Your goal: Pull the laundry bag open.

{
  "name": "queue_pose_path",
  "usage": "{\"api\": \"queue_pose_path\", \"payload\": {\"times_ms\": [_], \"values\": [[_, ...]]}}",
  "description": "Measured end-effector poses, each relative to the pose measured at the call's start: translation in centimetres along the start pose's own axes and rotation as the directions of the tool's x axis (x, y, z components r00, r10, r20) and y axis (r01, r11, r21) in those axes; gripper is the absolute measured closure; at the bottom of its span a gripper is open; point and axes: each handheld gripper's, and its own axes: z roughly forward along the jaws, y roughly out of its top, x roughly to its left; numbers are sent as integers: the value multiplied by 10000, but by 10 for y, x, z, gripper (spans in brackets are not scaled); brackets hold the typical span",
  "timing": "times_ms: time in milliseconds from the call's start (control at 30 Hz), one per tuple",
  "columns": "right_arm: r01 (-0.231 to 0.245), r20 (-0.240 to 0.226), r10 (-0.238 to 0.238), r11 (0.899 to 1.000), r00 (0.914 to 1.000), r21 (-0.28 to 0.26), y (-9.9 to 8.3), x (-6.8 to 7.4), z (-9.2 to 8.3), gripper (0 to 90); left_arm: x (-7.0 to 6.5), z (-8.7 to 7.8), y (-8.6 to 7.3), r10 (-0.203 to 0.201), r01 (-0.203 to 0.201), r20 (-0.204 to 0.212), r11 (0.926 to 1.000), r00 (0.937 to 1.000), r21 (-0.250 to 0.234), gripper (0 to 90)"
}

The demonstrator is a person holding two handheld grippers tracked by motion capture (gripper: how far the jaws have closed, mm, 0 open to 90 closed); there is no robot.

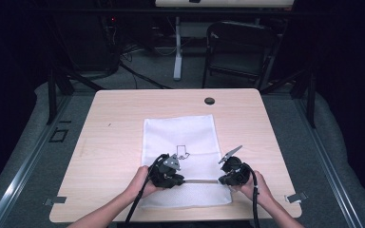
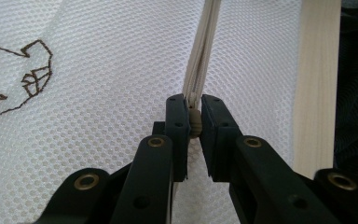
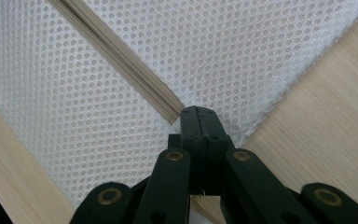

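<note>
A white mesh bag (image 1: pixel 180 130) with a brown outline drawing (image 1: pixel 183 151) lies flat on the wooden table (image 1: pixel 114 123). A beige zipper (image 1: pixel 200 181) runs across the bag near its front edge. My left gripper (image 1: pixel 180 180) is at the zipper's left end; in the left gripper view it (image 2: pixel 194 116) is shut on the zipper pull (image 2: pixel 195 125), with the zipper tape (image 2: pixel 203 51) stretching away. At the zipper's right end sits my right gripper (image 1: pixel 221 180). In the right gripper view it (image 3: pixel 199 114) is shut on the bag's edge where the zipper (image 3: pixel 121 60) ends.
A dark cable hole (image 1: pixel 209 100) sits near the table's far edge. Behind the table stand a black folding chair (image 1: pixel 240 50) and a white desk leg (image 1: pixel 177 47). Small metal clips (image 1: pixel 297 197) hold the table's front corners. The bag's right edge lies close to bare wood (image 3: pixel 326 116).
</note>
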Motion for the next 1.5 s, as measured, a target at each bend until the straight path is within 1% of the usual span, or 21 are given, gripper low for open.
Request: {"api": "queue_pose_path", "payload": {"times_ms": [100, 200, 400, 433, 467, 500, 567, 600, 700, 800, 833, 867, 900, 933, 967, 1033, 1100, 1200, 1267, 1400, 1500], "values": [[-56, -40, 56, 10000, 10000, -25, 0, 0, 0, 900, 1, 1, -1, -43, 43, 49, 10000, 10000, 42, 816], [-43, 123, 43, 10000, 9999, 7, 0, 1, 0, 900, 2, 1, -1, -14, 14, -20, 10000, 10000, 53, 815], [-17, 25, 16, 9999, 10000, 156, 0, 3, -1, 900, 5, 3, -3, -46, 46, -21, 9998, 10000, 210, 816], [-237, -20, 237, 9996, 9997, -128, -1, 5, 1, 900, 6, 4, -3, -69, 69, 12, 9998, 10000, 173, 816], [-44, 26, 44, 9999, 10000, 126, -1, 4, 0, 900, 6, 4, -3, -83, 83, -5, 9998, 10000, 179, 816], [-76, 123, 74, 9998, 9999, 164, -1, 5, 0, 900, 7, 4, -3, -60, 61, -49, 9998, 10000, 209, 816], [-292, -50, 292, 9996, 9996, -49, -3, 7, 1, 900, 9, 3, -5, -82, 84, -66, 9997, 9999, 247, 816], [-137, -19, 138, 9998, 9999, 154, -3, 5, -1, 900, 10, 3, -6, -175, 177, -99, 9995, 9998, 262, 816], [-75, -83, 77, 9997, 9999, 246, -3, 4, -1, 900, 12, 1, -10, -352, 353, -67, 9992, 9994, 204, 816], [-46, -129, 49, 9997, 9999, 233, -2, 3, -1, 900, 10, 1, -9, -313, 314, -64, 9992, 9995, 235, 815], [-132, -231, 137, 9997, 9996, 220, -2, 1, -1, 900, 10, 2, -9, -265, 267, -64, 9994, 9996, 227, 815], [-306, -323, 306, 9995, 9990, -1, -2, 2, 1, 900, 10, 2, -9, -266, 267, -66, 9994, 9996, 199, 814], [-119, -212, 122, 9998, 9997, 148, -1, 1, -1, 900, 10, 3, -9, -305, 306, -24, 9994, 9995, 161, 814], [-88, -161, 89, 9999, 9998, 79, -1, 1, -3, 900, 9, 3, -8, -271, 272, -44, 9994, 9996, 228, 814], [68, -185, -68, 10000, 9998, 12, 0, 2, -5, 900, 9, 4, -8, -291, 289, 71, 9994, 9996, 175, 814], [59, -43, -60, 9996, 10000, -293, 3, 3, -7, 900, 8, 6, -7, -166, 163, 72, 9995, 9998, 280, 814], [101, -70, -104, 9990, 9999, -440, 5, 5, -5, 900, 7, 8, -6, -138, 135, 127, 9995, 9998, 286, 813], [137, -125, -141, 9995, 9998, -297, 8, 8, 0, 900, 7, 9, -5, -144, 140, 166, 9995, 9998, 267, 813], [353, 154, -354, 9993, 9993, 88, 10, 9, 3, 900, 6, 9, -5, -112, 108, 120, 9993, 9999, 352, 813], [367, 155, -369, 9993, 9992, 101, 9, 9, 4, 900, 6, 10, -6, -171, 167, 117, 9993, 9998, 345, 814], [556, 412, -563, 9983, 9976, 178, 8, 13, 5, 900, 5, 7, -8, -151, 147, 163, 9996, 9998, 253, 815]]}}
